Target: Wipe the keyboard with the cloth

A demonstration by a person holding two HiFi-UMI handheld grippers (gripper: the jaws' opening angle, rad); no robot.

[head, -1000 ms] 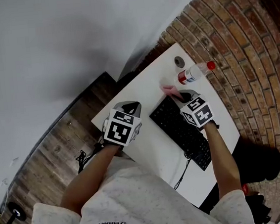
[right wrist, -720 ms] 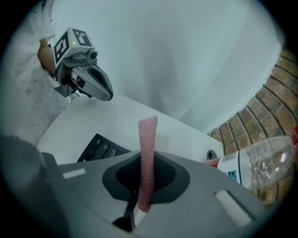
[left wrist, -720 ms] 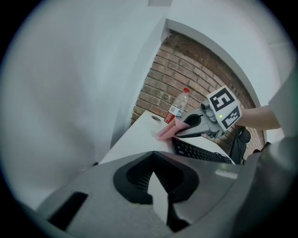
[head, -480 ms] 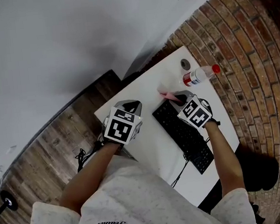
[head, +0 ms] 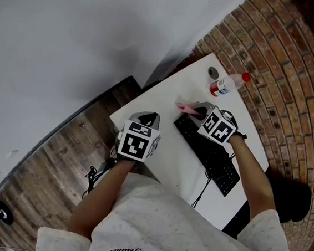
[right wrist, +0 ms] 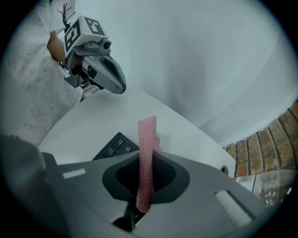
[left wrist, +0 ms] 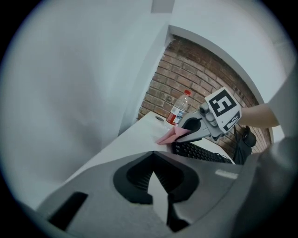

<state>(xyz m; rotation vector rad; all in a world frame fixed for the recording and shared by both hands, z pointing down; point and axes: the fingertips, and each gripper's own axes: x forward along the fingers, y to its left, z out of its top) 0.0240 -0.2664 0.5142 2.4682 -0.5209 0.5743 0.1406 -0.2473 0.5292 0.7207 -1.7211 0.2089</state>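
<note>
On the white tabletop (head: 163, 102), a black keyboard (head: 211, 156) is lying with its thin cable (head: 203, 192) hanging off the near edge. The right tool (right wrist: 146, 160) is hanging over the far end of the keyboard. Its jaws are squeezing tight on a pink cloth (right wrist: 148, 135), which is folded flat between them. The cloth is sticking out past the jaw tips, over the far corner of the keyboard. Whether the cloth is touching the keys or the tabletop is hard to tell.

The left tool (left wrist: 153, 155) is floating above the left side of the tabletop, well apart from the keyboard. Its jaws are pressing together and are holding nothing.

A plastic bottle (head: 228, 84) with a red cap is lying on its side at the far right corner of the tabletop, just beside the brick wall (head: 283, 53).
</note>
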